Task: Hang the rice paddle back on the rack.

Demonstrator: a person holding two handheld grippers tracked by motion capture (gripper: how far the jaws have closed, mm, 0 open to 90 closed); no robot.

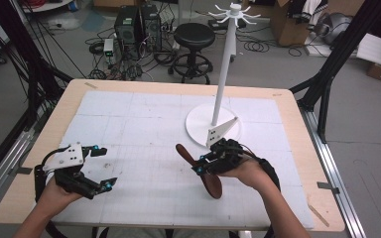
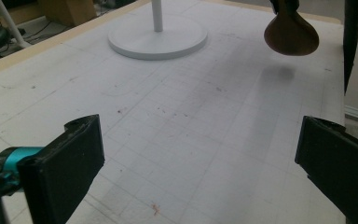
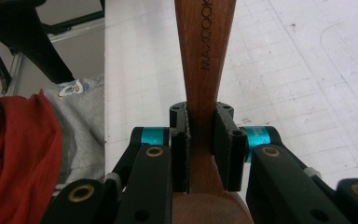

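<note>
Wooden spoon sits clamped at its neck in the right tongs, off the desk, long axis slanting from the far-left handle tip to the near-right bowl. The bowl is cut off in the right gripper view. Left tongs gape wide, empty, well to the spoon's left. White stand is just beyond the right tongs.

Desk: light wood top with rounded corners, edges bare all round. A white gridded mat covers most of it, scuffed and faintly marked in the left gripper view. On the mat, right of centre toward the far side, the round white base of a tall white stand, pole upright.
</note>
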